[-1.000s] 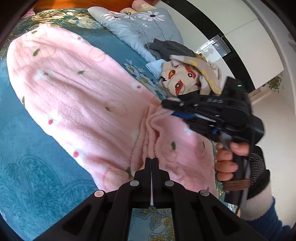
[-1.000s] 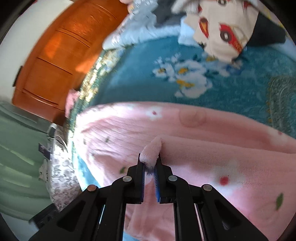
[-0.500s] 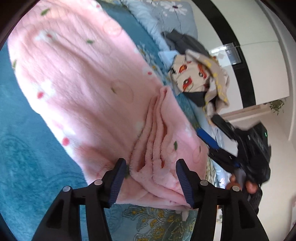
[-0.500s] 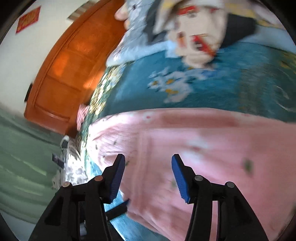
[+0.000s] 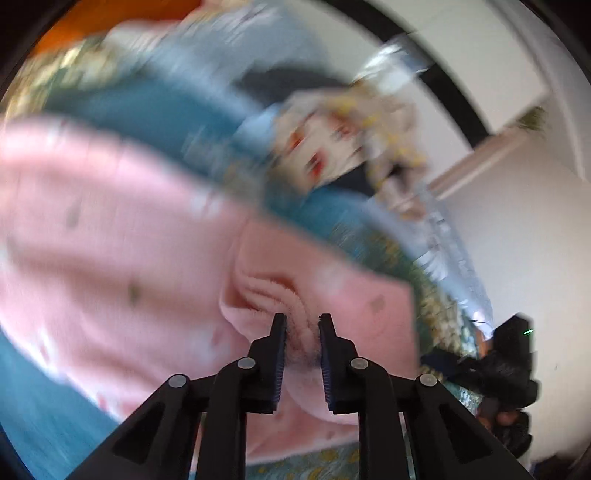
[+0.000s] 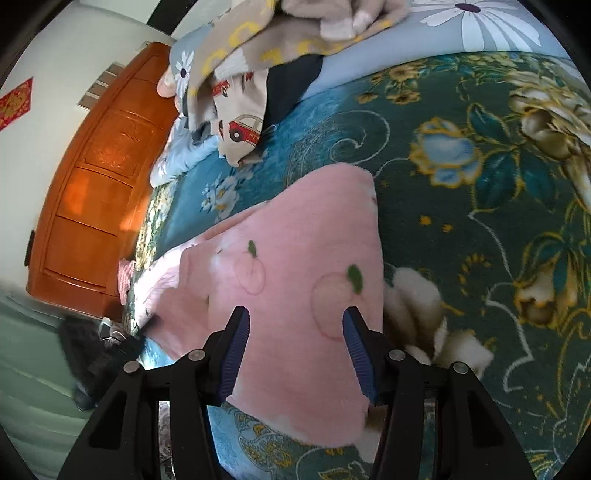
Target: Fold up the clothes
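From my left wrist camera, everything is blurred. My left gripper (image 5: 301, 332) is closing its jaws on a bunched ridge of the pink garment (image 5: 110, 236), and the fleece is already pressed between the two pads. The garment lies spread on the bed cover (image 5: 162, 107), reaching to the left and near edge. I judge it is soft, thick and light; it will bend and sag, not slide much, so a gathered edge or corner is the good place to take. At the right edge I see my right hand (image 5: 508, 419) with its dark tool, near the bed side.

From my right wrist camera, my right gripper (image 6: 293, 350) stands about half wide and holds nothing; the pink garment (image 6: 295, 258) lies under and between the fingers, with a free corner just beside the right finger. Farther on the bed sits a pile of other clothes (image 6: 240, 81), well apart, on a pale flowered quilt (image 6: 443, 33). A wooden headboard (image 6: 92, 177) is behind. I think nothing blocks the fold.
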A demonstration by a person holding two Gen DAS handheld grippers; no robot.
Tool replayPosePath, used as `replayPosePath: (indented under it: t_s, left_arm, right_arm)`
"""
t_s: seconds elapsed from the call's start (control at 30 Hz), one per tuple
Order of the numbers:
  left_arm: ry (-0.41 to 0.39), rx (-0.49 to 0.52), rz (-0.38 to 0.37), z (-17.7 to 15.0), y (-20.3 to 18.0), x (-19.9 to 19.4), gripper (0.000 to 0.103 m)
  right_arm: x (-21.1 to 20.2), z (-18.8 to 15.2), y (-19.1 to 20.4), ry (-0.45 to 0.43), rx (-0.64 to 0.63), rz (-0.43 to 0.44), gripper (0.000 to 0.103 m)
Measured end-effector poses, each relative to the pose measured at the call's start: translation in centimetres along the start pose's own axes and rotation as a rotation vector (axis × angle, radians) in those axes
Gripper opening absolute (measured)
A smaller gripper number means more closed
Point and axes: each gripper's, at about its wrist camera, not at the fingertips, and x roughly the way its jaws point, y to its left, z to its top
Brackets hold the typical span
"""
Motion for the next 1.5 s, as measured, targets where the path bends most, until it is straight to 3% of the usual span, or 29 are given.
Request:
replayPosePath:
  t_s: [0.1,0.23,0.37,0.47,0.53,0.63,0.67,0.7,0.77,1.07,1.23,1.33,1.5]
  left_arm:
    - [-0.025,0.003,0.014,0.3,0.8,-1.0,0.018]
    - [0.093,-0.165,0.105,-3.5,7.3,2.2,0.019]
    - [0.066,-0.307,0.037,-5.7,11.0,2.2,0.022]
    - [0.055,-0.27,0.063,-5.2,10.6,1.7,0.022]
    - [0.054,-0.241,0.073,-4.9,10.2,1.5,0.022]
    - [0.054,-0.22,0.082,-4.8,9.8,0.9,0.024]
    - [0.054,-0.212,0.086,-4.9,9.8,0.8,0.027]
    - [0.054,-0.205,0.089,-5.0,9.8,0.9,0.029]
    - [0.056,-0.2,0.096,-5.2,9.9,0.9,0.035]
    - [0.059,-0.227,0.093,-5.3,10.2,1.0,0.038]
    - [-0.041,-0.251,0.094,-4.6,11.4,-2.4,0.04]
    - [-0.16,-0.341,0.164,-3.8,14.6,-6.4,0.055]
    - [-0.338,-0.528,0.315,-2.2,21.5,-12.9,0.068]
  right_arm:
    - [0.6,-0.8,0.3,0.033,-0.031,-0.008,0.055]
    - [2.2,-1.8,0.3,0.086,-0.058,-0.055,0.055]
    - [2.2,-1.6,1.1,0.069,-0.085,-0.071,0.055]
    - [2.0,-1.2,2.0,0.019,-0.126,-0.064,0.056]
    - [1.8,-1.0,2.7,-0.017,-0.155,-0.058,0.063]
    - [2.5,-1.6,2.7,-0.014,-0.153,-0.026,0.064]
    - [2.7,-2.0,2.6,-0.006,-0.153,-0.023,0.068]
    - [2.8,-2.5,2.7,-0.003,-0.162,-0.024,0.082]
    - [2.8,-3.7,3.2,-0.006,-0.201,-0.036,0.095]
    - [4.2,-5.4,2.8,0.04,-0.222,-0.091,0.096]
    - [2.0,-4.5,3.4,-0.07,-0.21,0.006,0.099]
    - [2.1,-4.3,3.7,-0.093,-0.205,0.028,0.103]
    - [3.6,-4.3,4.2,-0.085,-0.2,0.04,0.103]
